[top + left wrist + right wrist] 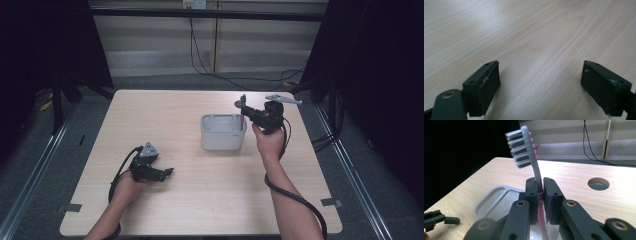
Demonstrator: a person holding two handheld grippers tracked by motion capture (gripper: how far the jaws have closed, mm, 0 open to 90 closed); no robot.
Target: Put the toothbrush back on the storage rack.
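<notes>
- Here, the right gripper (539, 195) is clamped on a toothbrush (534, 165), its two black jaws pressing the handle from either side.
- The toothbrush stands upright, with its grey bristled head above the jaws and its pink-and-grey handle running down below them.
- In the high view, the right gripper (244, 111) holds the toothbrush (242, 117) over the right-hand edge of a grey holder (222, 134), the handle's lower end reaching down to its rim.
- The holder (499, 197) is a rounded, open-topped grey tub near the middle of the wooden table (200, 200).
- The left gripper (167, 172) rests low on the table, well apart from the holder, towards the near left.
- Its jaws stand wide apart with bare wood (536, 50) between them.
- A round hole (598, 183) is cut in the tabletop beyond the toothbrush.
</notes>
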